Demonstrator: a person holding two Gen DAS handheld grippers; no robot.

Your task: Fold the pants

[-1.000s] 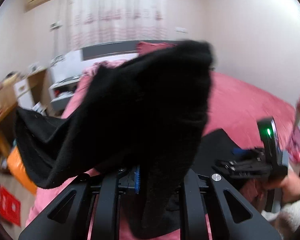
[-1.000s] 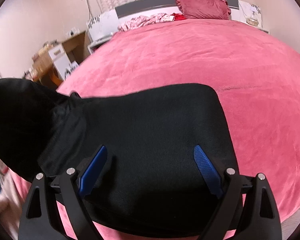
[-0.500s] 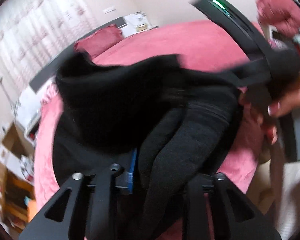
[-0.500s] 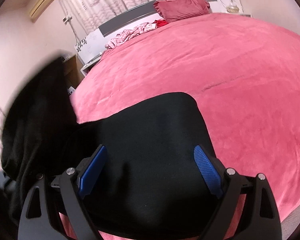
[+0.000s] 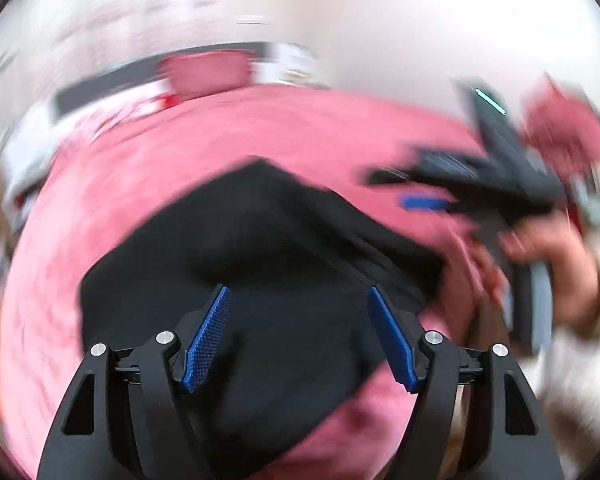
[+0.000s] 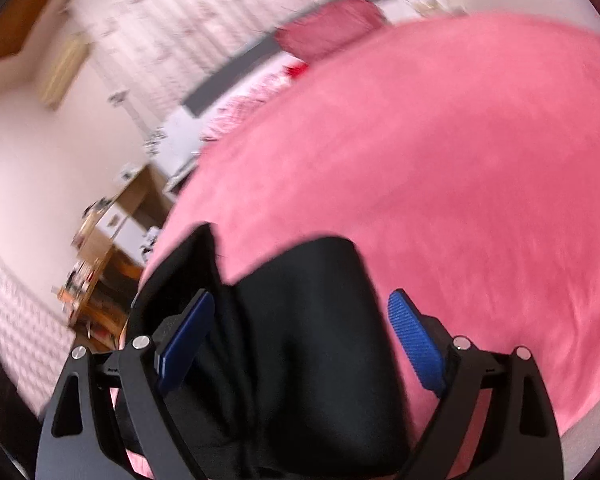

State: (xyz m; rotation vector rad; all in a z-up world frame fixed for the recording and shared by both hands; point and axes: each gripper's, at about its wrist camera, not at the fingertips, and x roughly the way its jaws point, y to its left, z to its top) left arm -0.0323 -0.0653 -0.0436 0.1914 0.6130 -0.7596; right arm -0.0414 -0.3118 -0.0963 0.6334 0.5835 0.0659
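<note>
The black pants lie folded in a compact stack on the pink bedspread, near its front edge. My left gripper is open and empty just above the stack's near part. In the right wrist view the pants lie under my right gripper, which is open and empty. The right gripper also shows blurred in the left wrist view, off to the right of the stack, held by a hand.
A dark pink pillow and patterned cloth lie at the head of the bed. A wooden desk with clutter stands left of the bed. Both views are motion-blurred.
My left gripper has opened and let go of the pants, which now lie folded over on the bed. My right gripper has swung and tilted, staying open.
</note>
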